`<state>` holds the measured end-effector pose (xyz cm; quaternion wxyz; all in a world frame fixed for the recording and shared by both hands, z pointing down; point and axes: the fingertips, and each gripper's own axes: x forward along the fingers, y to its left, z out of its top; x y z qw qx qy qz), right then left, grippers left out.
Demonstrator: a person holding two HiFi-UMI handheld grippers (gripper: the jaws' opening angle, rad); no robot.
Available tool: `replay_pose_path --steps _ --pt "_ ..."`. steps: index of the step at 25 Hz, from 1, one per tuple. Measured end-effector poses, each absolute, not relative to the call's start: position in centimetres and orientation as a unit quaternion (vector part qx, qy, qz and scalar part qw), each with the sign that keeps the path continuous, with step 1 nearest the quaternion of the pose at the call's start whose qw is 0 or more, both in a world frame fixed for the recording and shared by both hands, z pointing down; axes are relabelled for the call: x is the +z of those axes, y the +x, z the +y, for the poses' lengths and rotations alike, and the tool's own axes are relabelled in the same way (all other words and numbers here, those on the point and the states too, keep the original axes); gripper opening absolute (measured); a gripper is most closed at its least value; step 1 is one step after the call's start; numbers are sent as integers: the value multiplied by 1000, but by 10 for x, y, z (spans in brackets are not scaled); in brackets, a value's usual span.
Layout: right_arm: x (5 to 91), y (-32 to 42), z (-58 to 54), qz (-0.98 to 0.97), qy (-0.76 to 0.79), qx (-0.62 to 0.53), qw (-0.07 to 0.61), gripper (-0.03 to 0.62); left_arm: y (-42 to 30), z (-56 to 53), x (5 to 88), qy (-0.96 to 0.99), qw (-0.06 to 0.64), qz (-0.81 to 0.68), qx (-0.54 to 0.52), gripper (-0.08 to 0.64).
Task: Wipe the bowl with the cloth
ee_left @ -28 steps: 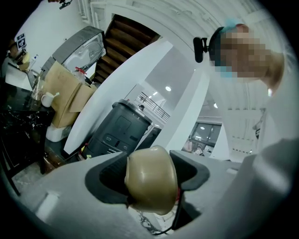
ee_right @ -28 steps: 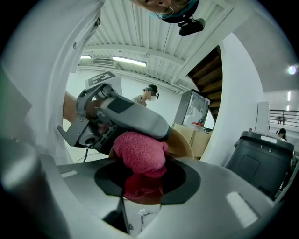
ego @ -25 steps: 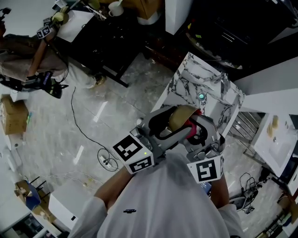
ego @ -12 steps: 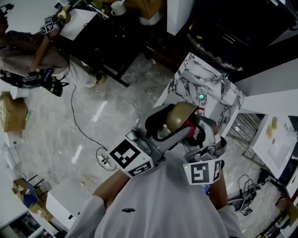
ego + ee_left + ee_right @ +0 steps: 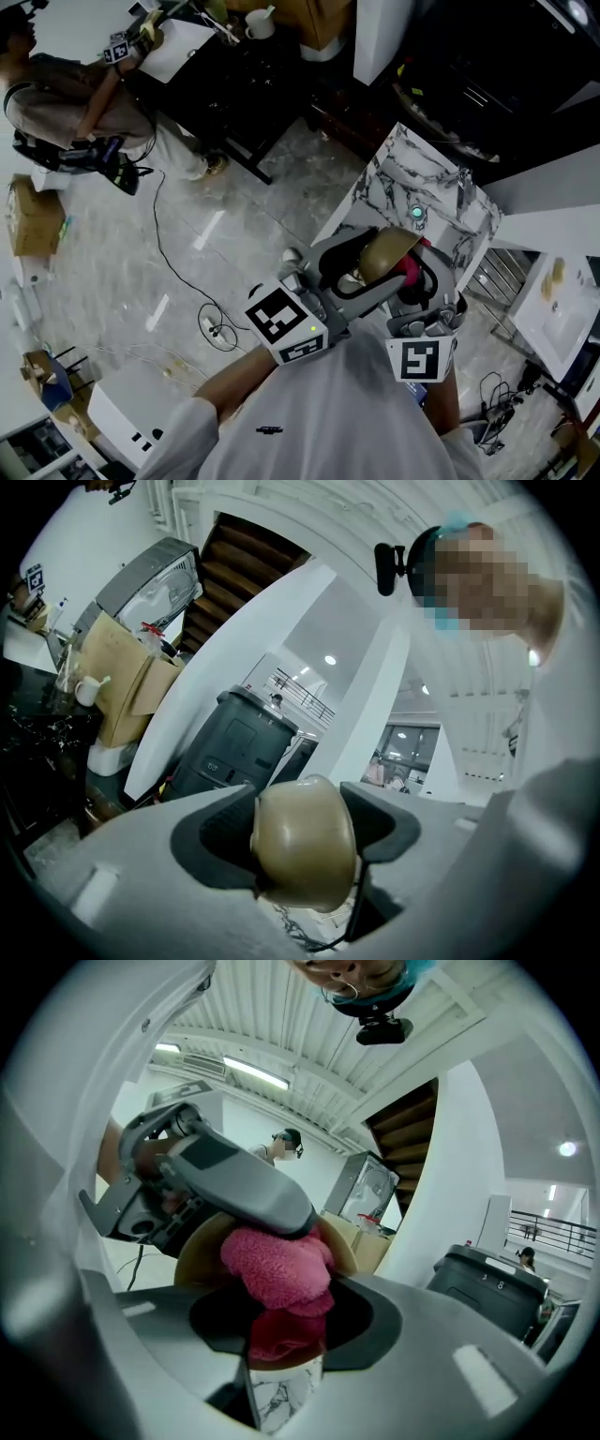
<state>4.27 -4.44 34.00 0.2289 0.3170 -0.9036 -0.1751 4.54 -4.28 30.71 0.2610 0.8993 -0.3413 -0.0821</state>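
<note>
My left gripper [image 5: 361, 270] [image 5: 302, 841] is shut on a tan bowl [image 5: 386, 255] [image 5: 302, 844], held up on its side above the marble table [image 5: 433, 184]. In the left gripper view the bowl's rounded outside faces the camera. My right gripper [image 5: 417, 281] [image 5: 281, 1321] is shut on a pink cloth [image 5: 411, 270] [image 5: 277, 1271]. The cloth is pressed into the bowl's open side [image 5: 199, 1249], just under the left gripper's jaw, as the right gripper view shows.
A small marble-topped table stands below the grippers with a green-lit round object [image 5: 416, 214] on it. A white counter [image 5: 561, 298] lies at the right. A person [image 5: 66, 94] sits at a dark table [image 5: 234, 66] far left. Cables [image 5: 211, 323] trail on the tiled floor.
Both grippers, with bowl and cloth, have shifted slightly to the right and up in the head view; the bowl has turned a little. The grips are unchanged.
</note>
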Motion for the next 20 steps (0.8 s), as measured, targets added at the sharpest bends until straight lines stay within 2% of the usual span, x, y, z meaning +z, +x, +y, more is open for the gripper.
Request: replay_pose_path --steps 7,13,20 --pt "354 37 -43 -896 301 -178 274 155 38 -50 303 898 251 -353 -79 287" --pt "350 24 -32 -923 259 -154 241 153 36 -49 308 899 262 -345 -72 287" --pt "347 24 -45 -914 294 -173 221 155 35 -50 320 898 284 -330 -58 287"
